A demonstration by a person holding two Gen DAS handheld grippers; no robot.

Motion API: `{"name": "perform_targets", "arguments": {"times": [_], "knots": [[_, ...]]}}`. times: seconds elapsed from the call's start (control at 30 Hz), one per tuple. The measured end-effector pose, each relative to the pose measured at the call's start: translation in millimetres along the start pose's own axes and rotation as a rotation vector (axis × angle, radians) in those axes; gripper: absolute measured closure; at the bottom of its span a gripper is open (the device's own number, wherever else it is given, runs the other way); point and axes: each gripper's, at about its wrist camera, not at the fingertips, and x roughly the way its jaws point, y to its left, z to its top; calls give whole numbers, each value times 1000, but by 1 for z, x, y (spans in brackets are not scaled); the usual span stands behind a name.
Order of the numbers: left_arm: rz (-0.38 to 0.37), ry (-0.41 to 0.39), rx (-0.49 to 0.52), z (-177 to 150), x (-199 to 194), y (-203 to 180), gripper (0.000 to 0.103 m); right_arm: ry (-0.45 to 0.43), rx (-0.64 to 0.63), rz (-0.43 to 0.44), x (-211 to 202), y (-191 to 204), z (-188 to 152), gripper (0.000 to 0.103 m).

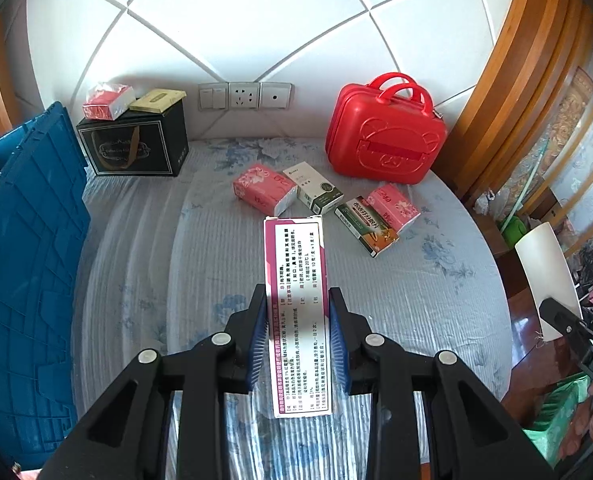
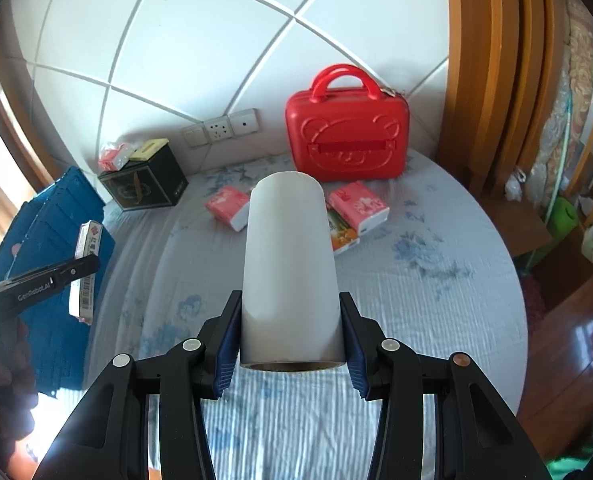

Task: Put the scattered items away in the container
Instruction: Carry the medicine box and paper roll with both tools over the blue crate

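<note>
**Q:** Scattered items: which are in hand, and where do the others lie?

**A:** The left gripper [image 1: 299, 332] is clamped on a long medicine box [image 1: 296, 300]; the right gripper [image 2: 291, 332] is clamped on a white roll [image 2: 290, 268]. Both are held above the bedspread [image 1: 416, 300]. Two pink tissue packs [image 1: 262, 188] and two smaller boxes [image 1: 366, 226] lie far from the grippers, near the red case [image 1: 384, 136].

**Q:** Which step is this?

**A:** Carrying, by my reading. The next move calls for swinging both loads left over the blue crate [image 1: 28, 260] and parting the jaws once above its opening.

**Q:** What do the containers hold?

**A:** The crate's inside cannot be seen; only a ribbed panel shows. The red case looks closed. A black gift box [image 1: 136, 148], far left, bears a tissue pack and a tan box on top.
</note>
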Motion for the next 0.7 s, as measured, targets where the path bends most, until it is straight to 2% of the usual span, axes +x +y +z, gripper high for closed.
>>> {"name": "perform_targets", "arguments": {"times": [0.33,0.7], "knots": [[-52,-16,25,-5,-27,35,75,-24,11,-19,-15,50,-8,58],[-56,-70,17,5,-74,119,75,-48,-10,-11,-28,142,-17,58]]}}
